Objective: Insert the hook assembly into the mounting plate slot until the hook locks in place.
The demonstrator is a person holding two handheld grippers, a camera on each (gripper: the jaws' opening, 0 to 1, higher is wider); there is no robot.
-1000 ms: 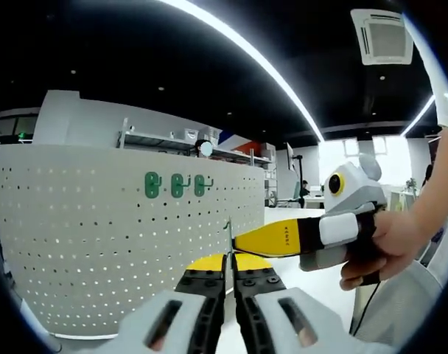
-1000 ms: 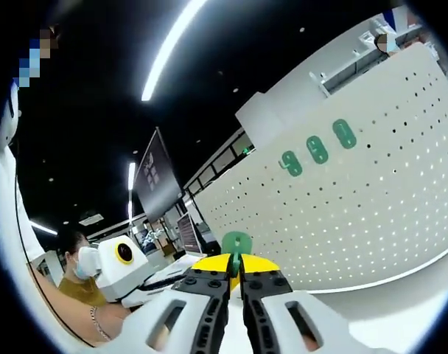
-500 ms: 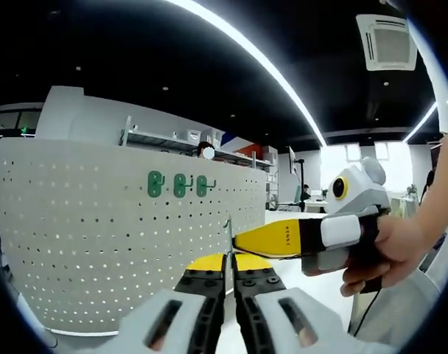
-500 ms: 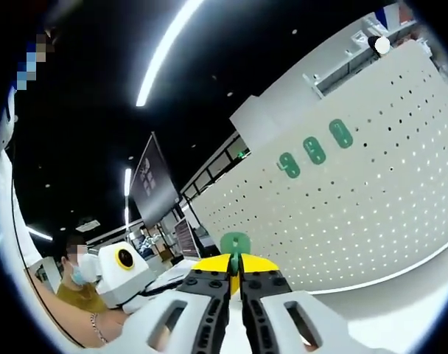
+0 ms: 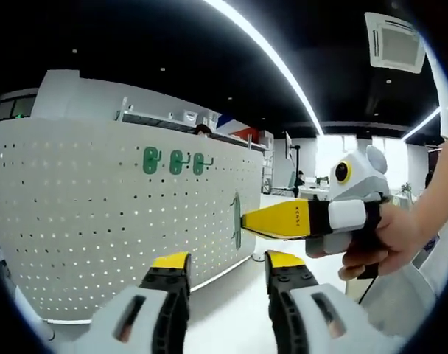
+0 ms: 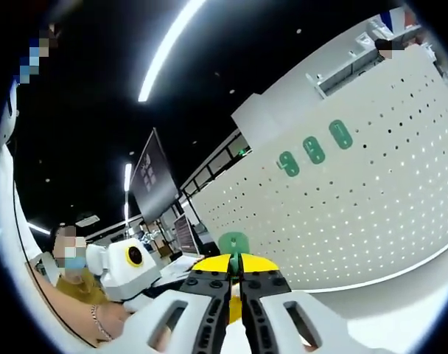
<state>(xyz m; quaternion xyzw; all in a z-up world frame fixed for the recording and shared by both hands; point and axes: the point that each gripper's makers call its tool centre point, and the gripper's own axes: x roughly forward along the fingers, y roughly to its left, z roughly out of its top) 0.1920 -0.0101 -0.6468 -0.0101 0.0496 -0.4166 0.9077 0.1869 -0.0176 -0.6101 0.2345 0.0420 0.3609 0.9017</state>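
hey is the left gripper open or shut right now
Open. In the left gripper view the left gripper has its two yellow-tipped jaws standing apart with bare floor between them, nothing held. The right gripper beside it holds the green hook.

Office/lab: ceiling AC unit (image 5: 395,42), strip lights (image 5: 272,55), pegboard wall (image 5: 121,214).

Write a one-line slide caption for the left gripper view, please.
Left tool open before the white pegboard; right tool holds a green hook.
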